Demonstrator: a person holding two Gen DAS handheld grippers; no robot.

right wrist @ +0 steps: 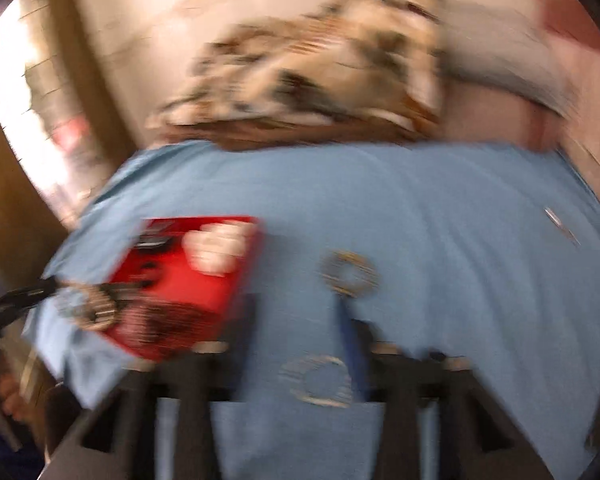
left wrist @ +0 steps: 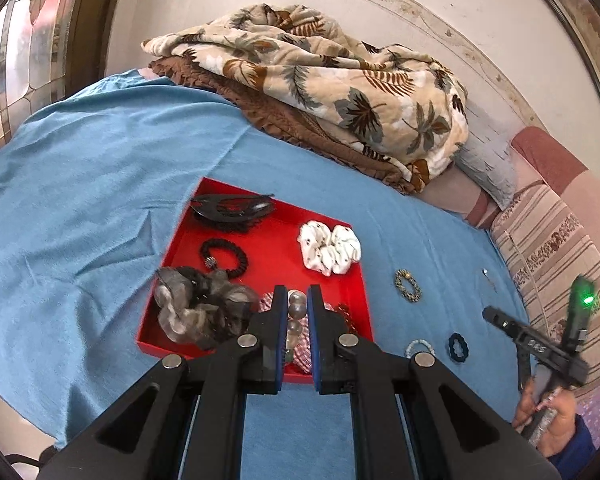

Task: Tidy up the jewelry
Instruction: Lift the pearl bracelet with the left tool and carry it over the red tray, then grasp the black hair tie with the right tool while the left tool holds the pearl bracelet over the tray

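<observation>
Both tools matter: the left hand-held gripper [left wrist: 298, 300], closed on the pearl bracelet [left wrist: 296, 312], should lower it into the red tray [left wrist: 260, 256], while the open right hand-held gripper [right wrist: 300, 332] centres over the pale bead bracelet [right wrist: 318, 380].

A: The left wrist view is sharp and evenly lit; daylight comes through the patterned glass window [left wrist: 24, 60] at far left, and shadows are soft.

B: The right wrist view is smeared by motion blur. Both bend and darken at their round fisheye edges.

A: A small green lamp [left wrist: 588, 300] glares.
</observation>
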